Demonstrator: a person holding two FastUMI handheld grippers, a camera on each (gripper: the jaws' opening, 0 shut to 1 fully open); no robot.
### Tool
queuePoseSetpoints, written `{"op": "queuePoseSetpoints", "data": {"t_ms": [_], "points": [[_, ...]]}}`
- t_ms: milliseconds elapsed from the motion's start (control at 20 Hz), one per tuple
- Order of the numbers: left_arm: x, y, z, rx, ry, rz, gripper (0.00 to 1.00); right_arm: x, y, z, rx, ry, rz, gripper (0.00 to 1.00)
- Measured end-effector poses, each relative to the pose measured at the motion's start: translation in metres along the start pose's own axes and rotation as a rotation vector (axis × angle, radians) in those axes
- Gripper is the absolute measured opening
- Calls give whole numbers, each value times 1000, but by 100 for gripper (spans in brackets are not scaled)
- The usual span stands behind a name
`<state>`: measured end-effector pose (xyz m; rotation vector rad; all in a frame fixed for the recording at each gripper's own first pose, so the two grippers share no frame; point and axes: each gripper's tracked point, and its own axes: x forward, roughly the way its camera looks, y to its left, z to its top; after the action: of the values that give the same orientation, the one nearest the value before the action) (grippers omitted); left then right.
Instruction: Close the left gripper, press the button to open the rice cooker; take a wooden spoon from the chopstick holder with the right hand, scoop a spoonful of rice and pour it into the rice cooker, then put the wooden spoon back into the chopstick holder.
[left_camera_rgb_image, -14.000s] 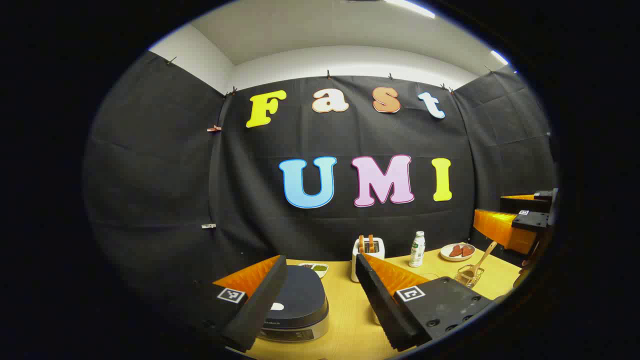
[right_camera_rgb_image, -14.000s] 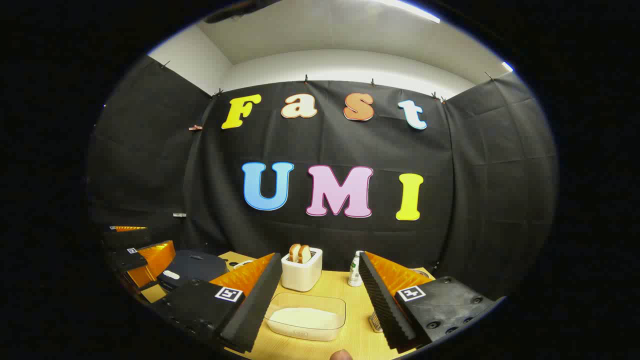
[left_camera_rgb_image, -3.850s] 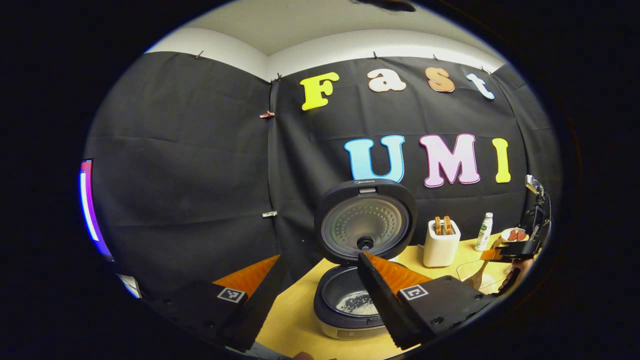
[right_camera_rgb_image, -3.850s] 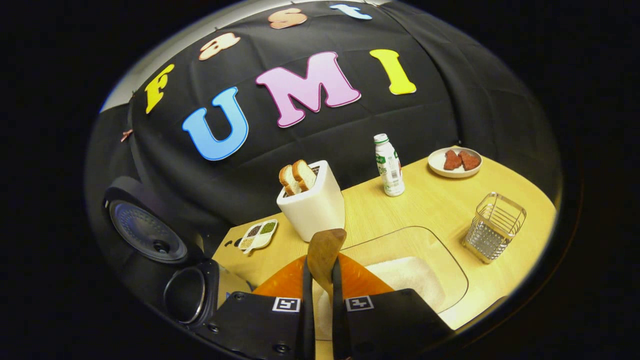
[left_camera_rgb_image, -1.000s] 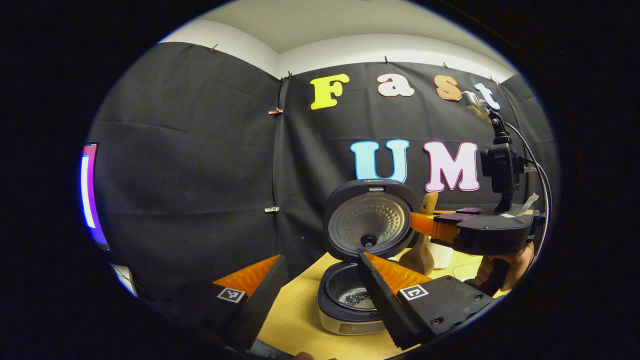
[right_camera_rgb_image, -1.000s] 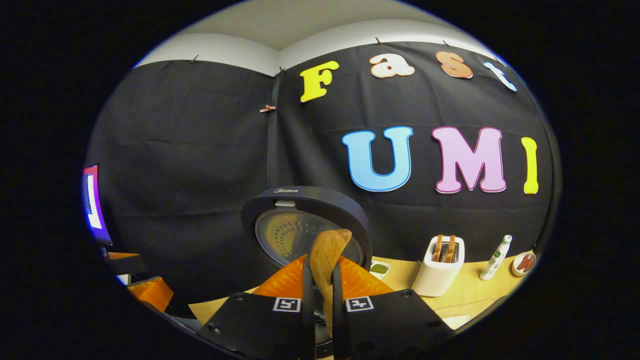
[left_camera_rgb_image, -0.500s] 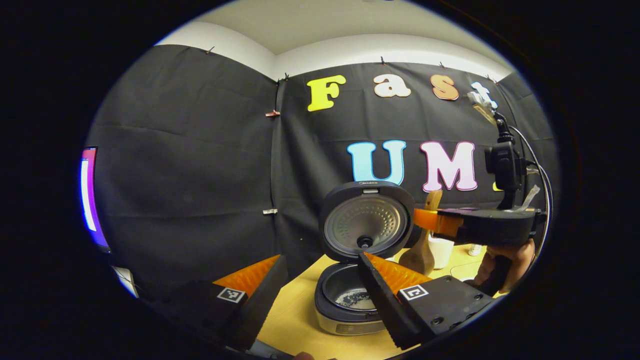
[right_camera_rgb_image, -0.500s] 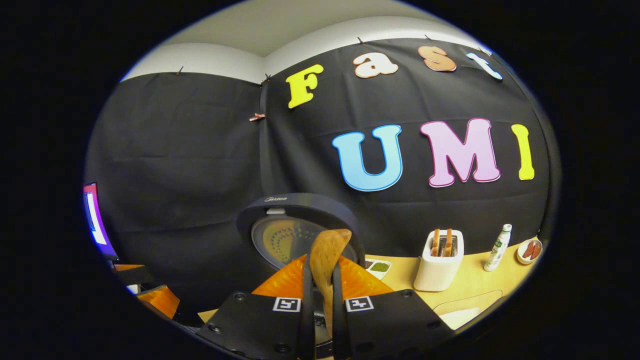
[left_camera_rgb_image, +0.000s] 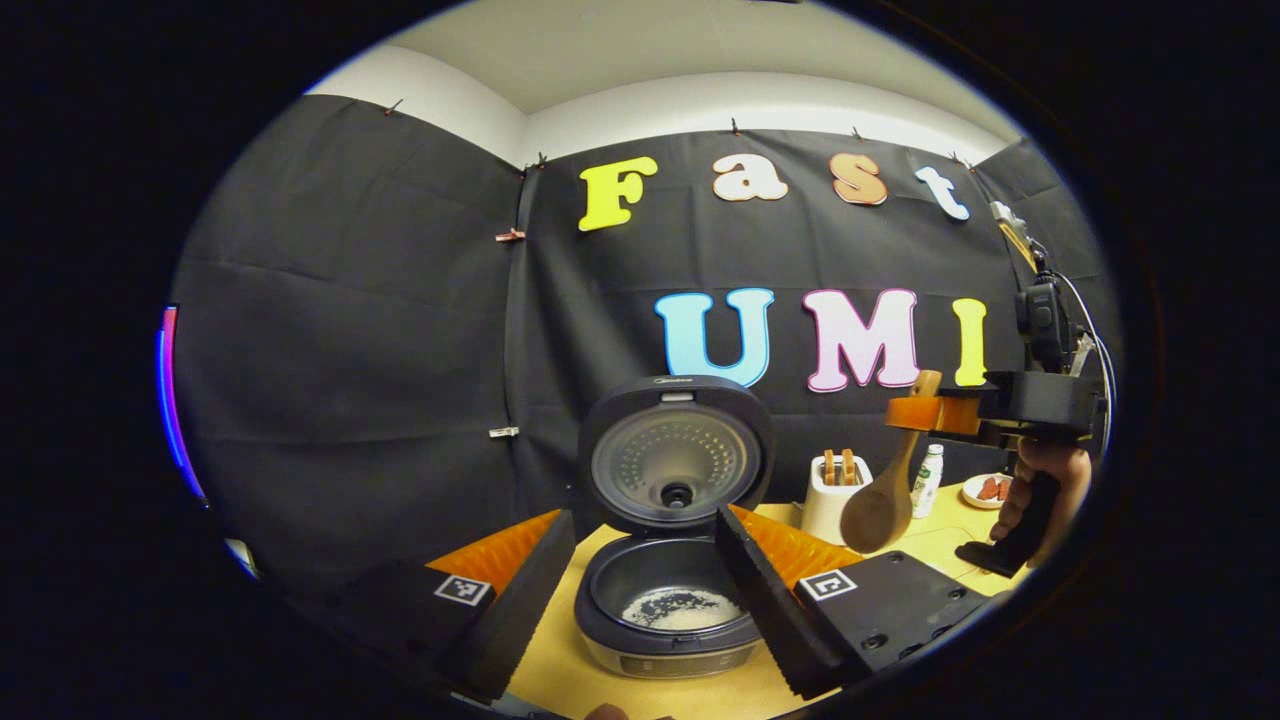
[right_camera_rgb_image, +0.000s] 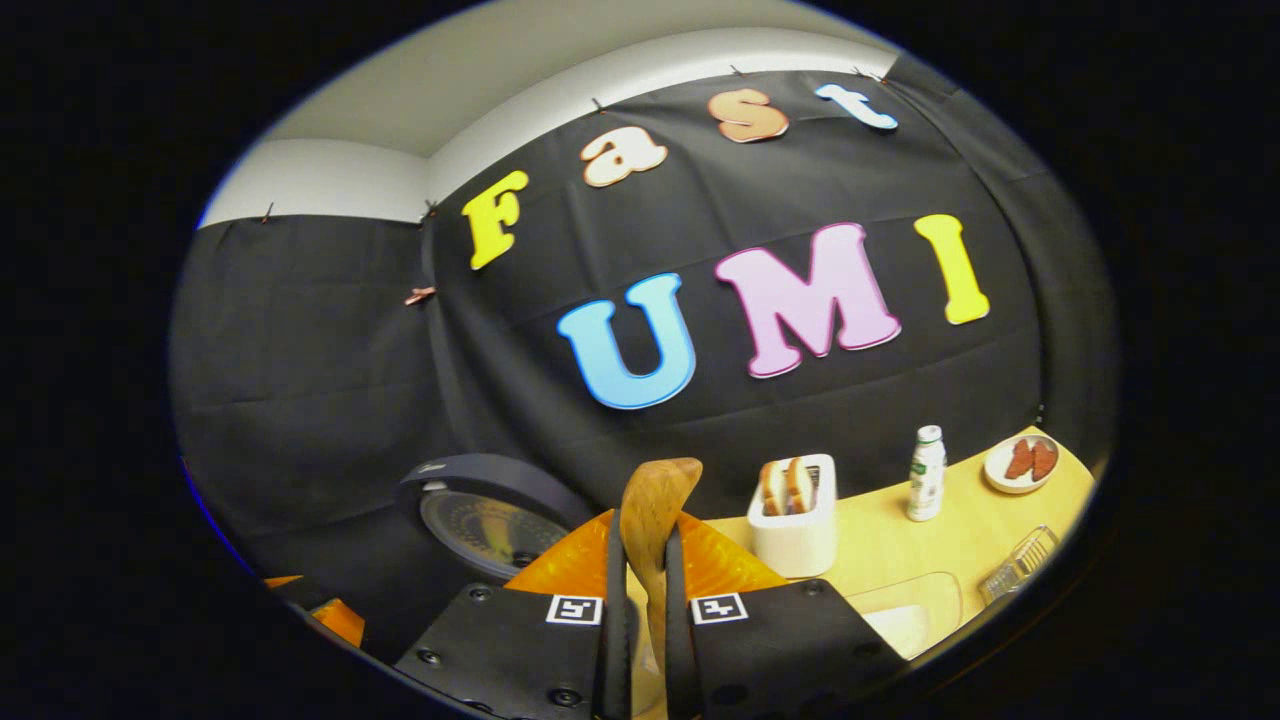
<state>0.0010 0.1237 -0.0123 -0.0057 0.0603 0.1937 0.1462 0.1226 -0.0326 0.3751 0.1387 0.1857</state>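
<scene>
as lid stays up, wooden spoon (left_camera_rgb_image: 884, 480) withdrawn rightward

Cooker (left_camera_rgb_image: 668, 620): on the table (left_camera_rgb_image: 570, 670), lid (left_camera_rgb_image: 675, 465) upright behind the pot, rice in the pot.
Left gripper (left_camera_rgb_image: 640, 570): near side of the cooker, one finger at each side of the pot.
Toaster (left_camera_rgb_image: 833, 490): right of the cooker, farther back.
Bottle (left_camera_rgb_image: 927, 480): right of the toaster.
Plate (left_camera_rgb_image: 990, 490): right of the bottle.
Spoon (left_camera_rgb_image: 885, 490): in the right gripper (left_camera_rgb_image: 925, 412), bowl hanging down, above the table right of the cooker.
Holder (right_camera_rgb_image: 1020, 575): near side of the plate, at the table's right.
</scene>
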Motion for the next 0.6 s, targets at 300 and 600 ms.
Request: {"op": "queuePoseSetpoints", "data": {"t_ms": [300,600], "points": [[6,-54,6,-15,-9,-57,96,-39,-142,35,-17,-40,-218,18],[7,-102,22,-14,-43,-69,96,-81,-269,51,-58,-37,-382,17]]}}
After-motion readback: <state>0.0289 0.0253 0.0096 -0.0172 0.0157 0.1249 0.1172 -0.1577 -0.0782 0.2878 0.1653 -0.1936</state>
